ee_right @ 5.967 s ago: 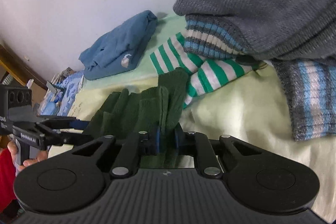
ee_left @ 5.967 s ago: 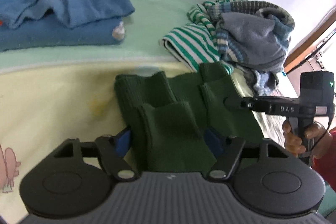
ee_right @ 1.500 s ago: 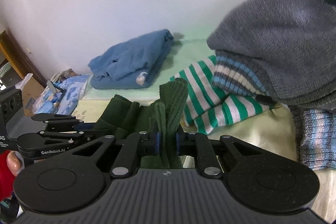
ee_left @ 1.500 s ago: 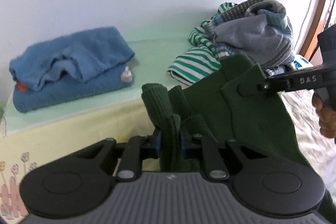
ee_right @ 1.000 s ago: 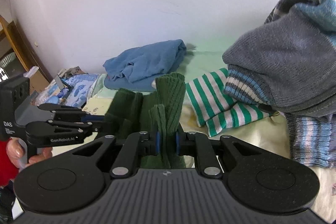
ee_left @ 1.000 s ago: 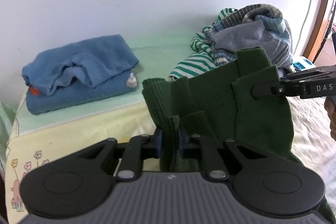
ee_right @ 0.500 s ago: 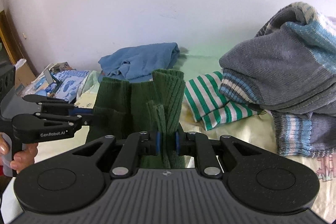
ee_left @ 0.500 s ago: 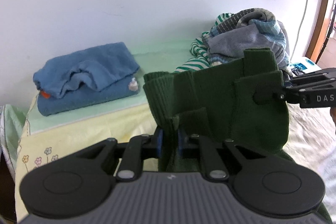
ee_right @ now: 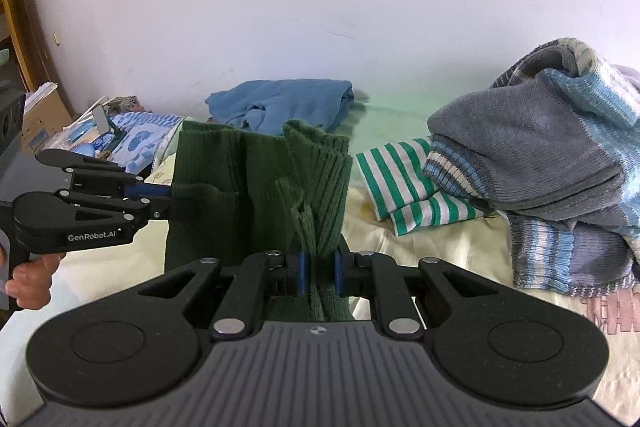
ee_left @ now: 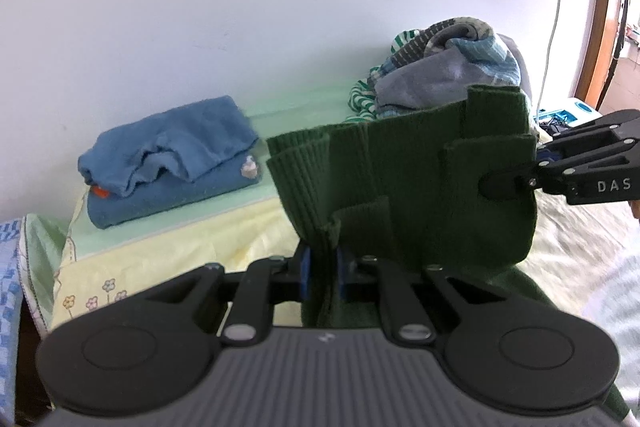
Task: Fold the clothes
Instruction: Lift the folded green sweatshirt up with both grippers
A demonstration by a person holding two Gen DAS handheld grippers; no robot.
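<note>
Landmark: a folded blue garment lies on the bed, close against the white wall; every place below is given from it.

Green knit garment: to the right of the blue garment and nearer the cameras, held up in the air between the two grippers, its ribbed edge on top and its lower part hanging toward the bed.

Left gripper: its fingers are clamped together on a bunched edge of the green garment, the end nearer the blue garment.

Right gripper: its fingers are pressed onto bunched folds at the other end of the green garment, farther from the blue garment.

Other clothes: a grey and blue striped sweater sits heaped on a green-and-white striped piece, to the right of the blue garment, beyond the held garment.

Person: one hand shows, wrapped around the left gripper's handle.

What has just changed: six seconds ago the green garment lay on the bed, the left fingers spread wide around a fold. Now both grips have closed on it and it has risen clear of the bed, level with the blue garment in the wrist views.

What that means: the fold looks finished, and this reads as a carry. Likely next is setting the bundle down by the blue garment; thick knit could spring open when let go.
</note>
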